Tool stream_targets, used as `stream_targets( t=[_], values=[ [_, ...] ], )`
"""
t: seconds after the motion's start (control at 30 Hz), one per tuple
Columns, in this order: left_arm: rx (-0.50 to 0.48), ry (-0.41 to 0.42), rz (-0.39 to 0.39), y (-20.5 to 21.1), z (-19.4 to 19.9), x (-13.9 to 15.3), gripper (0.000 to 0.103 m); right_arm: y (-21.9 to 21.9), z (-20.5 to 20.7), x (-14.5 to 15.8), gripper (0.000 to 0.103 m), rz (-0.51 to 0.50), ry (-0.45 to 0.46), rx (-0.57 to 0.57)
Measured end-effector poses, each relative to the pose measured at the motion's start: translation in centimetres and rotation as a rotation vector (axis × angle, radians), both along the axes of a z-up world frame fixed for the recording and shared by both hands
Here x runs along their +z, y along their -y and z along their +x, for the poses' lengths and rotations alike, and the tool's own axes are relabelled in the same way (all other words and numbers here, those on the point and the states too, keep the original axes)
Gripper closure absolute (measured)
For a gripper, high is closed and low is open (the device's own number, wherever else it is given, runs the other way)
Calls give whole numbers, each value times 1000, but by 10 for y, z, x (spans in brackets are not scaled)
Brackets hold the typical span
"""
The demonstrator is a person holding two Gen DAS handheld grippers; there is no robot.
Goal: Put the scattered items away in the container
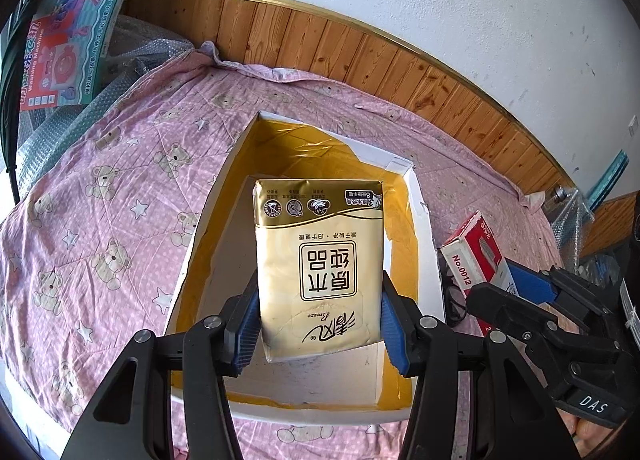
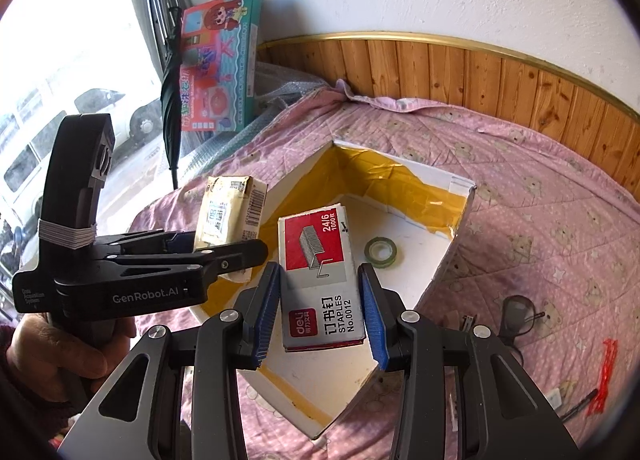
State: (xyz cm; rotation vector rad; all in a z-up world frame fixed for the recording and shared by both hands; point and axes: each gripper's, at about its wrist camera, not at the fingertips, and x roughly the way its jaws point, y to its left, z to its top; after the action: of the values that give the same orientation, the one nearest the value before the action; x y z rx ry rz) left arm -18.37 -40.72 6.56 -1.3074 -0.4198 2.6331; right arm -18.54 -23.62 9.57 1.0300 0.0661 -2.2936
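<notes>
The tissue pack [image 1: 320,268] hangs over the open box [image 1: 424,228], clamped between the left gripper [image 1: 318,324] pads. The staple box [image 2: 320,280] is likewise pinched by the right gripper [image 2: 320,320] above the box's near corner. Only a tape roll [image 2: 381,253] lies inside. Glasses [image 2: 520,318], a red clip [image 2: 608,376] and a pen [image 2: 580,406] remain on the bedspread [image 2: 540,220] beside the box's right wall. Nothing blocks the drop.

Both grippers are black plastic with silver screws and ribbed blue pads on the fingers [image 2: 267,310]. The left gripper [image 2: 176,246], at the frame's left, reads "GenRobot.AI", with white elastic wound round its handle; a dark sleeve shows at lower left.
</notes>
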Motion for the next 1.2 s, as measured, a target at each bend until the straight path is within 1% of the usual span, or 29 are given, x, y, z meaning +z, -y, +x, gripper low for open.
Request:
stream_targets(
  t=[0.2,0.5,0.6,0.67,0.87,1.0,1.13,1.2],
  values=[
    [-18,9,-41,-1,-19,-1,50,5,-23,-5,62,-10,32,4],
    [-78,24,-124,-9,-49,1,50,6,-59,-16,62,-19,98,5],
    [-91,32,-129,-10,-60,1,50,7,-71,-19,62,-28,120,5],
    [-95,35,-145,-10,-68,0,50,8,-78,-21,62,-27,134,7],
    [-108,63,-144,-10,-93,-4,50,14,-100,-32,62,-3,171,14],
    [-118,100,-146,-12,-110,-14,50,15,-115,-41,62,3,200,15],
    [-127,145,-148,-14,-123,-29,50,17,-126,-47,62,25,209,18],
    [-138,160,-161,-17,-128,-35,50,18,-132,-51,62,37,219,19]
  ],
)
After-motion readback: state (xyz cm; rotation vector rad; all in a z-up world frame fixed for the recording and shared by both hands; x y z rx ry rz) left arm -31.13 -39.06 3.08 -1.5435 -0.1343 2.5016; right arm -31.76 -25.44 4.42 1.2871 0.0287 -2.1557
